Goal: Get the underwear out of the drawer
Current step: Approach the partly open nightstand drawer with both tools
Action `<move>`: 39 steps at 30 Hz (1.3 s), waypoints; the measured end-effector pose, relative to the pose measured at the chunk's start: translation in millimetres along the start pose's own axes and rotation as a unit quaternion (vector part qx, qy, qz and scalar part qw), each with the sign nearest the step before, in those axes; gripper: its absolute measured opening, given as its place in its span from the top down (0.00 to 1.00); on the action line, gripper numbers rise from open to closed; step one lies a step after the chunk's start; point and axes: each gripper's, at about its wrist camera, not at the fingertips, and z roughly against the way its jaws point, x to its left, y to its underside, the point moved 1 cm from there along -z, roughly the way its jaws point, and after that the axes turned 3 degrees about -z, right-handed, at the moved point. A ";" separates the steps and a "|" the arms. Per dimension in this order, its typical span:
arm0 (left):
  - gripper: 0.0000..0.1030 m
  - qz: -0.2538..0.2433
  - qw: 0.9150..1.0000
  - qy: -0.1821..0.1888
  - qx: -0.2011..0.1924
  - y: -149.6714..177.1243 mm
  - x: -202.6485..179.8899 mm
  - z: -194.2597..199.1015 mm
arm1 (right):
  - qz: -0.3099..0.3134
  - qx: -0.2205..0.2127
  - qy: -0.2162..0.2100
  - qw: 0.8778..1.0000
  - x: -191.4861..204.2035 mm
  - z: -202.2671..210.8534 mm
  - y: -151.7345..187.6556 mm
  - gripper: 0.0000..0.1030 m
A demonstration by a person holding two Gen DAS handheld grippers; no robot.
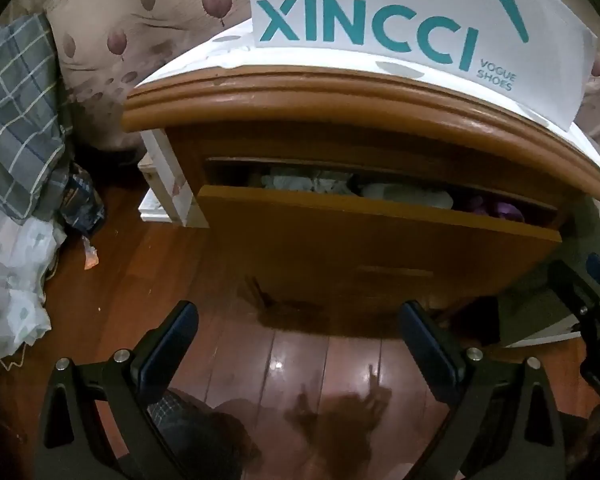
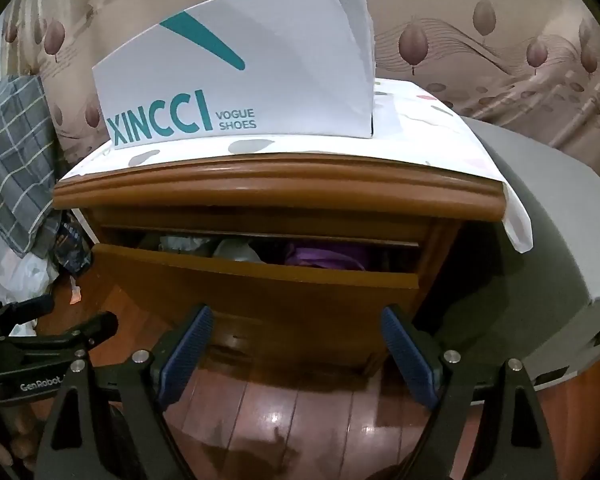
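Both grippers hover empty above the shiny wood floor (image 1: 292, 364), jaws spread wide: left gripper (image 1: 298, 332), right gripper (image 2: 296, 336). Brown wooden drawer (image 2: 260, 280) of the brown bedside cabinet (image 2: 260, 184) is only part open at frame centre. Underwear sits inside: crumpled white pieces (image 1: 404, 196) mid-gap, purple folded piece (image 2: 324, 256) to the right. Risks: gap is narrow, so a wide gripper may jam vs the cabinet edge; piled fabric means grabbing several pcs at once; bumping the drawer front could push it shut.
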 end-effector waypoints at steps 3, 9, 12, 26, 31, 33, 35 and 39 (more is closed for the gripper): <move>0.04 0.000 1.000 -0.003 0.000 -1.2 -1.3 0.2 | -0.003 0.001 0.001 1.000 -1.2 -0.3 0.2 0.14; 0.04 0.002 1.000 -0.003 0.010 -5.7 1.4 -0.6 | -0.004 -0.001 0.002 1.000 -2.5 0.5 -0.2 0.14; 0.04 0.005 1.000 -0.004 0.008 0.6 2.3 -5.2 | -0.004 -0.001 0.002 1.000 -2.6 0.4 -0.1 0.14; 0.03 0.010 1.000 -0.009 0.004 3.4 5.6 -7.8 | -0.006 -0.002 0.000 1.000 -5.0 1.6 -0.8 0.14; 0.03 0.014 1.000 -0.001 0.013 1.9 5.4 -8.5 | -0.005 -0.003 -0.001 1.000 -5.8 1.8 -1.7 0.14; 0.03 0.013 1.000 -0.002 0.025 1.8 4.5 -9.5 | -0.005 -0.005 -0.002 1.000 -6.6 2.8 -1.9 0.14; 0.03 0.015 0.999 0.001 0.029 2.1 5.1 -7.8 | -0.007 -0.005 -0.003 1.000 -7.4 3.0 -2.3 0.14; 0.03 0.016 1.000 0.001 0.011 3.6 7.9 -5.3 | -0.009 -0.005 -0.003 1.000 -8.1 4.2 -1.9 0.14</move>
